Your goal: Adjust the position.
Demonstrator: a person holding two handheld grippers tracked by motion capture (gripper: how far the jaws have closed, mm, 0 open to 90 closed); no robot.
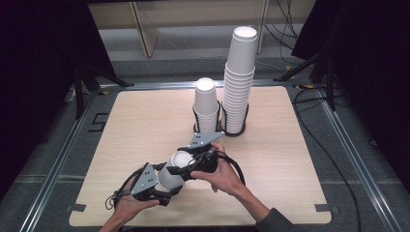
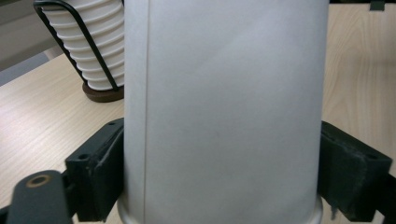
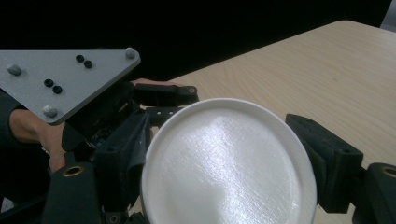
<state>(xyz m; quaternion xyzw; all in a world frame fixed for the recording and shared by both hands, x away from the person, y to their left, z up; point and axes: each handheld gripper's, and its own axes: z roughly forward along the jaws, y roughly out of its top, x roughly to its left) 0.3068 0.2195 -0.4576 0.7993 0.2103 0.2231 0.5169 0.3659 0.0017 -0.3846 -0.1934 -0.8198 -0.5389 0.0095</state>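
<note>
A white paper cup [image 1: 170, 177] is held off the table near its front edge, lying tilted between both grippers. My left gripper [image 1: 166, 183] is shut on its side wall; in the left gripper view both black pads [image 2: 100, 168] press the cup [image 2: 224, 107]. My right gripper [image 1: 181, 164] comes from the right and closes on the cup's round flat end [image 3: 224, 172], a pad [image 3: 327, 158] against the rim on each side. Behind that end, the right gripper view shows the left gripper's grey plate [image 3: 65, 79] and the hand [image 3: 39, 135] holding it.
Two stacks of white cups stand in black wire holders at the back middle of the wooden table [image 1: 140, 116]: a short stack [image 1: 206, 104] and a tall stack [image 1: 239, 77]. One stack [image 2: 93, 46] sits close behind the held cup. Cables [image 1: 333, 159] lie on the floor at the right.
</note>
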